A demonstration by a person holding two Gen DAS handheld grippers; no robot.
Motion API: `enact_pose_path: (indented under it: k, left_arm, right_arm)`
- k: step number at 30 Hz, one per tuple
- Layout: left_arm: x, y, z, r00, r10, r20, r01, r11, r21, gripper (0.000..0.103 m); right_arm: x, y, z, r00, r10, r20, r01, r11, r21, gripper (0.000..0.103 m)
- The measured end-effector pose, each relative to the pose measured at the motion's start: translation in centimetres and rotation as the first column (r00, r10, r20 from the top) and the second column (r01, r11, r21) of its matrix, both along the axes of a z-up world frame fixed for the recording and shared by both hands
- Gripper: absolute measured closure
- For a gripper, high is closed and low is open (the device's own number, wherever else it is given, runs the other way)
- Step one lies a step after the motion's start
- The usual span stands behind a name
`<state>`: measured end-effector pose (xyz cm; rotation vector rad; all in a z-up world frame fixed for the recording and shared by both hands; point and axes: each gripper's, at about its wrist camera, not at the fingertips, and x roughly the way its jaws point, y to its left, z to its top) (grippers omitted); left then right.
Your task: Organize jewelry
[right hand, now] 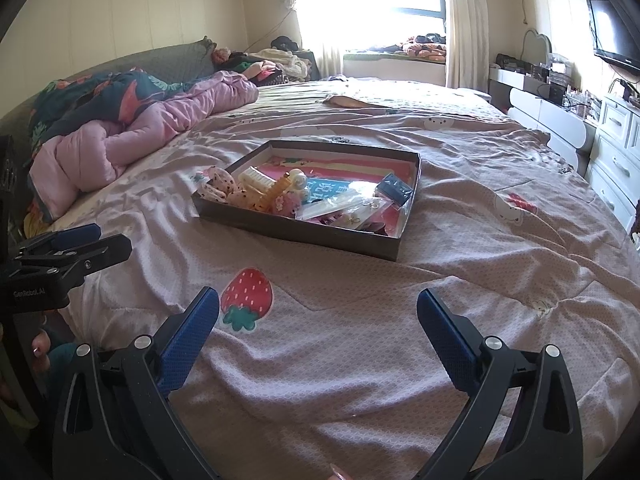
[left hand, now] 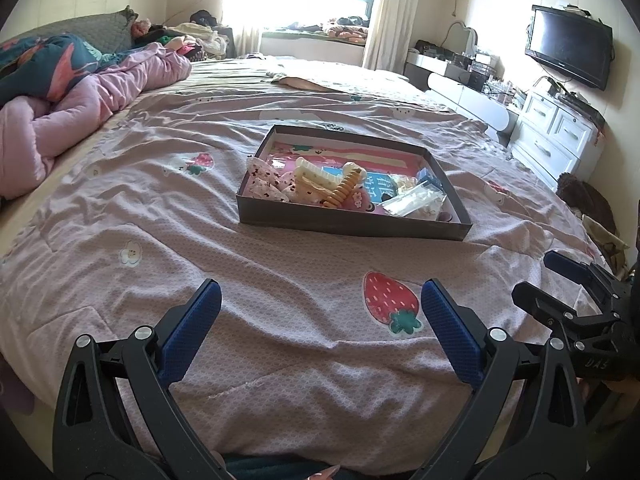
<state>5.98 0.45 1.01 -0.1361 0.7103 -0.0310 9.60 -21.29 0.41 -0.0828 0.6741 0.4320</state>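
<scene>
On the wrinkled pink quilt (left hand: 280, 280) beyond a strawberry print (right hand: 246, 296), a shallow dark cardboard box (left hand: 352, 224) holds jumbled hair clips (left hand: 316, 178) and clear bags (right hand: 344, 204), its blue card's writing unreadable, while left gripper (left hand: 320, 312) and right gripper (right hand: 318, 316) hover near it, ribbed blue pads spread, empty

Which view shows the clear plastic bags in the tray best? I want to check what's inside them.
The right wrist view: the clear plastic bags lie near the camera side, with small gold pieces visible. In the left wrist view they sit at the tray's far right, glary, contents unclear.
</scene>
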Motion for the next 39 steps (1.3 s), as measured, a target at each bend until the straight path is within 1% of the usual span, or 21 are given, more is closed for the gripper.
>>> enact_pose_path:
  k: [14,39]
  left_arm:
    - [-0.02,0.43,0.13,1.0,-0.004,0.005,0.004,1.0,-0.008,0.011]
    - [-0.08,0.33,0.21,1.0,-0.001,0.002,0.001,1.0,0.001,0.011]
  right_arm:
    - [-0.1,0.03,-0.02,1.0,0.0,0.0,0.0,1.0,0.0,0.007]
    - [-0.08,-0.11,0.02,1.0,-0.003,0.001,0.003,1.0,0.002,0.007]
